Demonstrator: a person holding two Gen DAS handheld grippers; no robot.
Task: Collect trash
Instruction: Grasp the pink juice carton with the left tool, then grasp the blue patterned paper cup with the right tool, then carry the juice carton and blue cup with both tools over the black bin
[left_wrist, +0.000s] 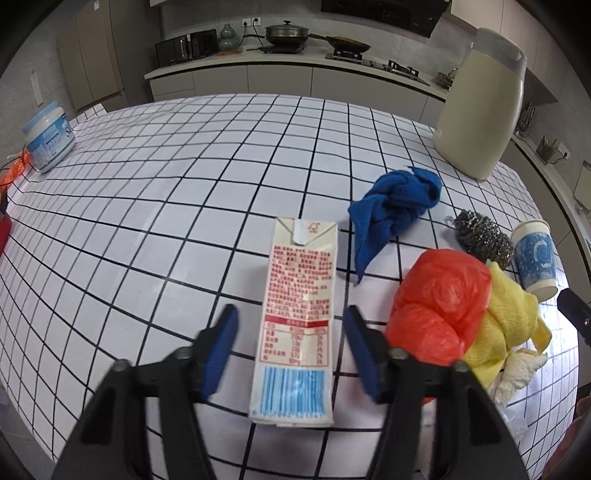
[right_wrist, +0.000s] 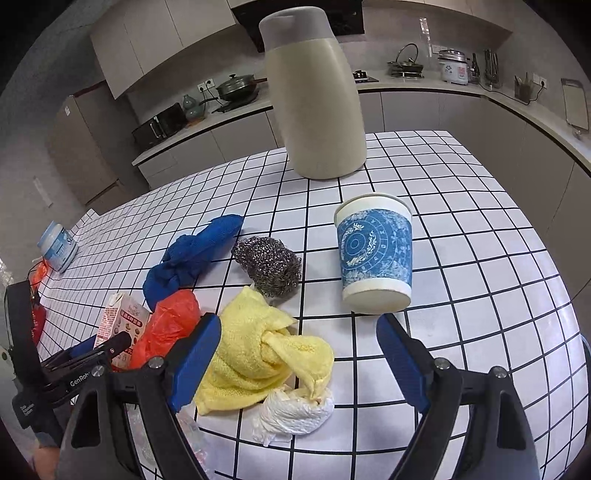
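Pickup of flat red-and-white paper drink carton (left_wrist: 295, 325) underway, left gripper (left_wrist: 291, 332) straddling it unclamped, right gripper (right_wrist: 299, 350) wide and empty; next, squeeze shut.

We see a white table (left_wrist: 155, 206) gridded in black lines. On it the carton (left_wrist: 297, 317) is white with red print and a blue barcode. The bag (left_wrist: 439, 306) is orange-red, one cloth (left_wrist: 397, 206) deep blue, the other cloth (right_wrist: 258, 350) pale yellow. The scourer (right_wrist: 269, 266) is silver-grey. The cup (right_wrist: 375, 251) is white with a blue ornamental band. The jug (right_wrist: 317, 103) is cream with a grey top. Our grippers' pads (left_wrist: 221, 350) are blue on black.
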